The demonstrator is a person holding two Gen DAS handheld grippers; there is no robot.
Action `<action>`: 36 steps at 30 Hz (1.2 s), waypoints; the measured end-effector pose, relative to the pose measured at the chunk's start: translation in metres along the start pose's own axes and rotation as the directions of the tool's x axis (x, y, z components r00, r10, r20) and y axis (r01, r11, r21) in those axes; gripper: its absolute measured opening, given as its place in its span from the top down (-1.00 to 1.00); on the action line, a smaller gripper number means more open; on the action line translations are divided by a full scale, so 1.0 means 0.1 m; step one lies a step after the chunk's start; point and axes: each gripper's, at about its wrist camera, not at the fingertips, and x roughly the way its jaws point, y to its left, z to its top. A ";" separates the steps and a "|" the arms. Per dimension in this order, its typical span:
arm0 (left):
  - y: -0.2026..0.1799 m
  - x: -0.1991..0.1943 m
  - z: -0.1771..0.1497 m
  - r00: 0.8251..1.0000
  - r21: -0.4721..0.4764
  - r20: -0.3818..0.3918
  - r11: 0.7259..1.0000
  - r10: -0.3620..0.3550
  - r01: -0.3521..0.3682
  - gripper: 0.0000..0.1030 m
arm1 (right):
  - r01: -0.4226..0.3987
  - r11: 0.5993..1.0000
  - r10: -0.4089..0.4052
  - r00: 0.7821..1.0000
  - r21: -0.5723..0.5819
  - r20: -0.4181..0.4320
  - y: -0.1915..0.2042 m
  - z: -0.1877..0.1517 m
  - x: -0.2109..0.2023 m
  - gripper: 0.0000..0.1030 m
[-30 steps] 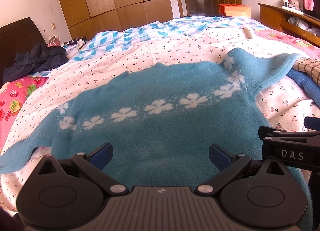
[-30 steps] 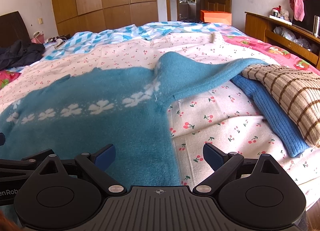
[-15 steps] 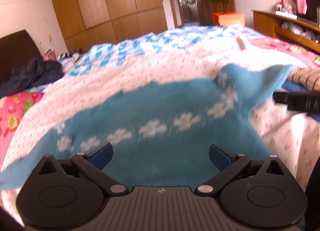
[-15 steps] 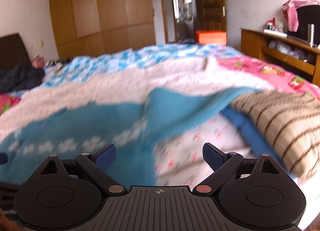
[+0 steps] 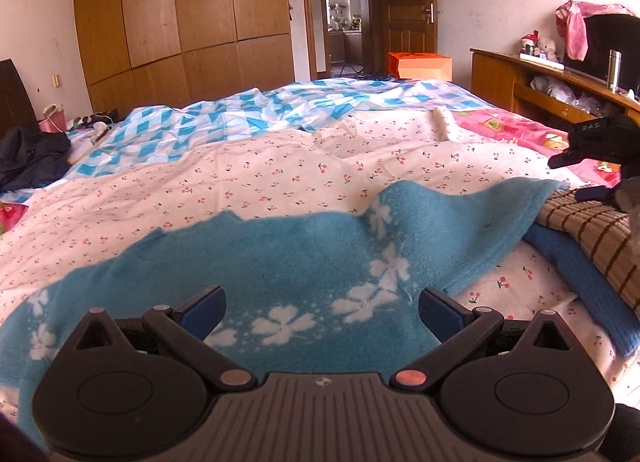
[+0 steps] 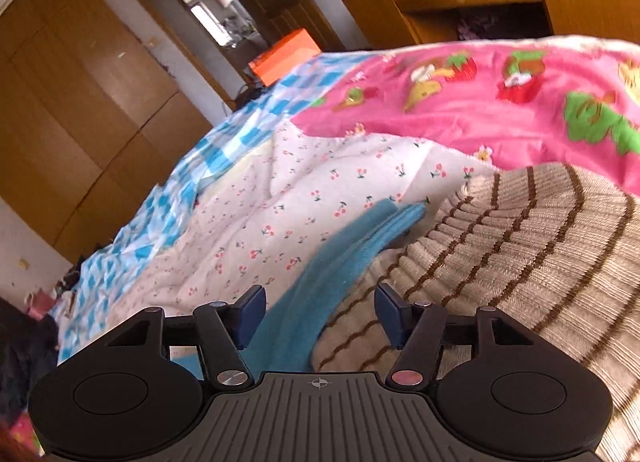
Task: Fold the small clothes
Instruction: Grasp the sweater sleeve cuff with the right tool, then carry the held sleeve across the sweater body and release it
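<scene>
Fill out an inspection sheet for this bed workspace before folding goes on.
Surface: bed with cherry-print sheet.
Job's things: blue sweater spread flat, its sleeve draped onto a striped sweater.
Clutter: dark clothes, darker blue knit.
Grippers: left gripper open above the sweater; right gripper open over the sleeve.
Cables: nothing seen.
Surroundings: wardrobe, orange box.

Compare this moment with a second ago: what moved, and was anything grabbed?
The right claw swung right and tilted, now over the blue sweater's sleeve beside the striped beige knit, its jaws narrower but gripping nothing. The left claw rose slightly, wide open. The blue sweater lies spread as before.
</scene>
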 end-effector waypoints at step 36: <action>2.04 -0.48 -0.94 0.960 -0.350 -0.041 0.896 0.278 -0.274 -1.00 | -0.493 0.657 0.241 0.854 -0.570 -0.460 3.34 -2.77 0.33 0.81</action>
